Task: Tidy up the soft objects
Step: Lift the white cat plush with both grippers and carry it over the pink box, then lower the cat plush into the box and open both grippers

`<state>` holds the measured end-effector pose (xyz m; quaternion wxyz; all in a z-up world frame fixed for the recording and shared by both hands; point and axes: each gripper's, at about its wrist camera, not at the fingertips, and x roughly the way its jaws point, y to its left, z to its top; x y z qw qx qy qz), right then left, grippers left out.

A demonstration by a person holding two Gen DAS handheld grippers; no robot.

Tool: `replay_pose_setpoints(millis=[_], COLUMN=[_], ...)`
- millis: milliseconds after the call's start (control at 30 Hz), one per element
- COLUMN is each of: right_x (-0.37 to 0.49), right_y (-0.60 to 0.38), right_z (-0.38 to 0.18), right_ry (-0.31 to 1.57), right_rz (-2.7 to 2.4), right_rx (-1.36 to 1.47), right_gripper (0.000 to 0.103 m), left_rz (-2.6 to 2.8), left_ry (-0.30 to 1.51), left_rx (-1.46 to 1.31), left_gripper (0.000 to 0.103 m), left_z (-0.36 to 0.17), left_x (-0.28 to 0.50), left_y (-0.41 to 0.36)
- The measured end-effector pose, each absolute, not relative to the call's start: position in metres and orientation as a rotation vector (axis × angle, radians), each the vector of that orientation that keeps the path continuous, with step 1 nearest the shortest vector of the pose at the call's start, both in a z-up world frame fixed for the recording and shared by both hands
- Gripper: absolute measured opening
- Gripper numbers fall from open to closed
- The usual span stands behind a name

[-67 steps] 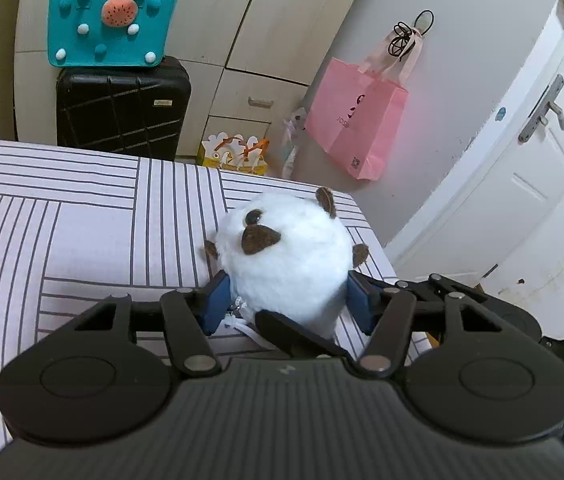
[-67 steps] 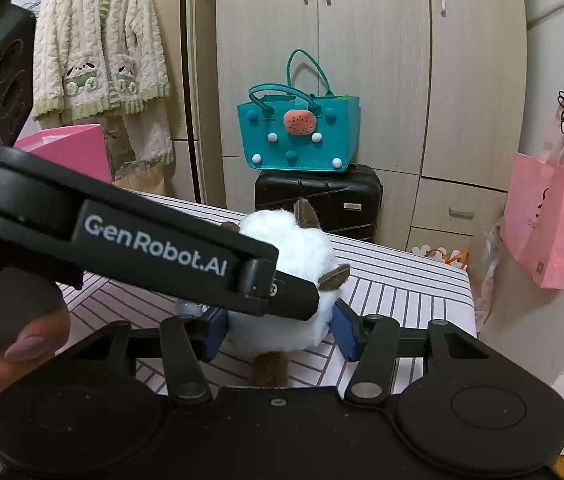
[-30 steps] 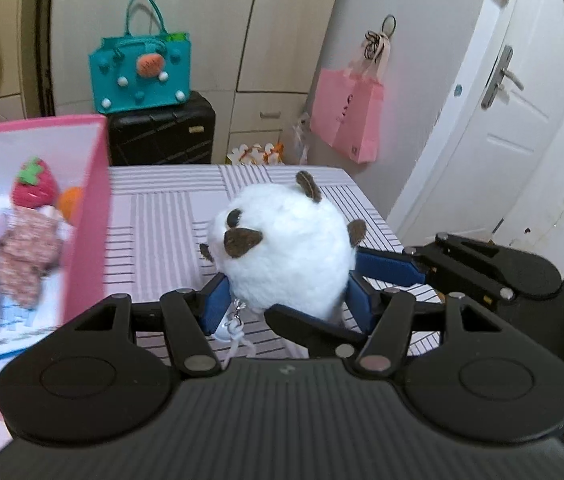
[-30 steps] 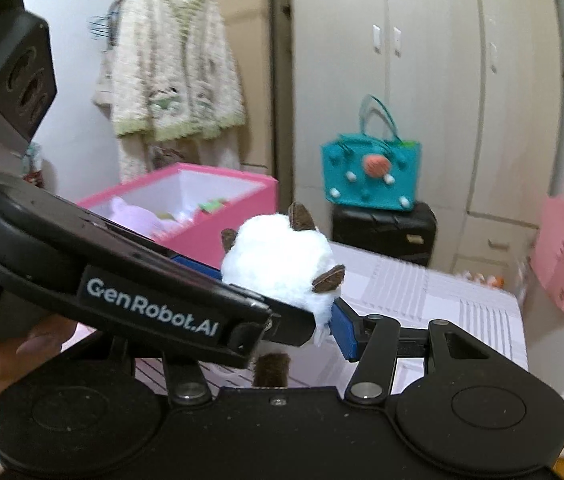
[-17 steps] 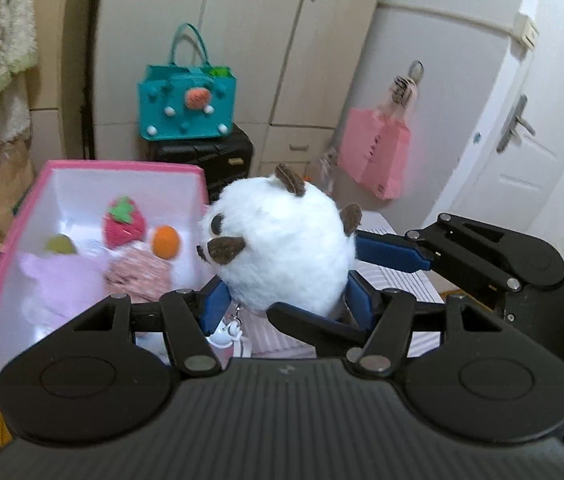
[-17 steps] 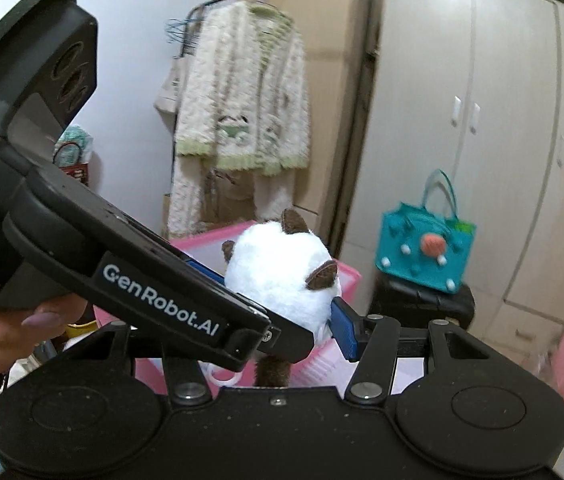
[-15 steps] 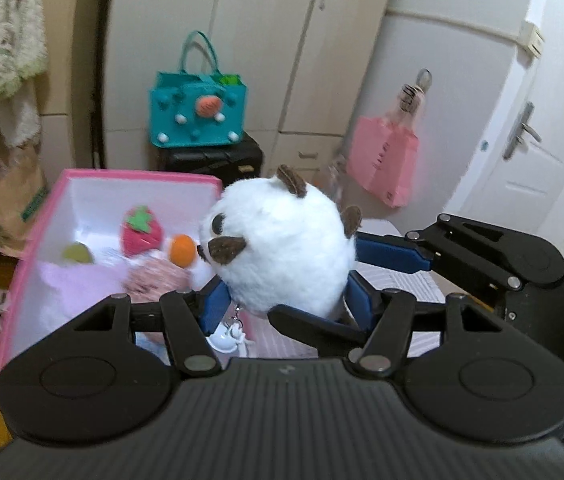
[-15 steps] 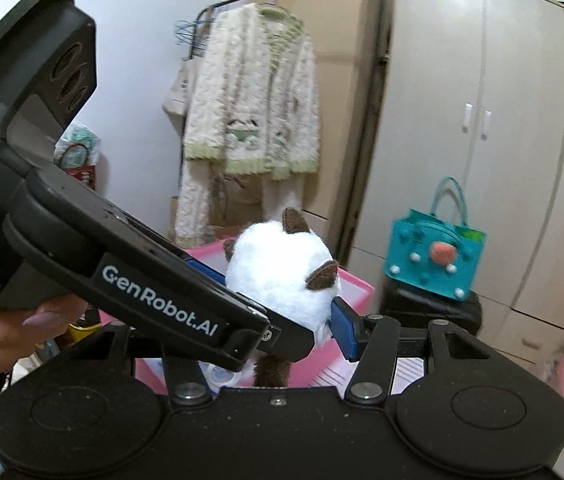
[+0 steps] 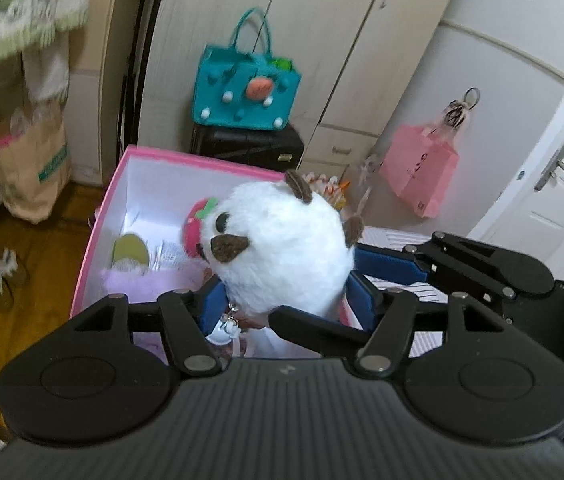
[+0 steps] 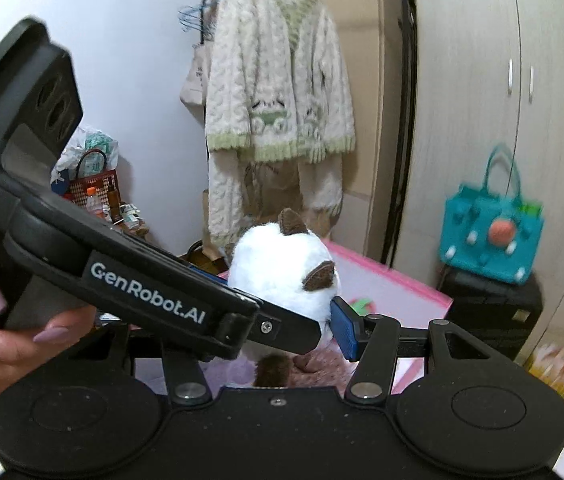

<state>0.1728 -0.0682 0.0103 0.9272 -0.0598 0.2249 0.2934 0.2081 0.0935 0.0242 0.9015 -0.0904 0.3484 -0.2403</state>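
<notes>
Both grippers are clamped on the white plush toy (image 9: 282, 248), left gripper (image 9: 286, 304) and right gripper (image 10: 282, 320). The pink box (image 9: 98, 232) sits right below and just past it, so I'd guess it's a straight drop

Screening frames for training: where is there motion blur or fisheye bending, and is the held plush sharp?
Left wrist view: white plush sharp, teal bag and floor smeared, wardrobe edges bowed. Right wrist view: plush and left gripper sharp, teal bag at right blurred, wardrobe curved.
</notes>
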Motion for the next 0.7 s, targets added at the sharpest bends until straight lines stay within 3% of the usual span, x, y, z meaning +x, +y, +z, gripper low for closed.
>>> replay_pose_setpoints(millis=[233, 700], right_x=[0.195, 0.19], right_y=[-0.068, -0.062], right_z=[-0.022, -0.034], right_ry=[0.587, 0.618], right_rz=[0.567, 0.403], right_rx=[-0.037, -0.164], right_gripper=[0.059, 0.06], left_rz=[-0.508, -0.595], left_ry=[0.855, 0.962], left_rx=[-0.245, -0.226], left_gripper=[0.063, 0.061], left_z=[-0.015, -0.051], left_x=[0.249, 0.275], left_y=[0.102, 0.082])
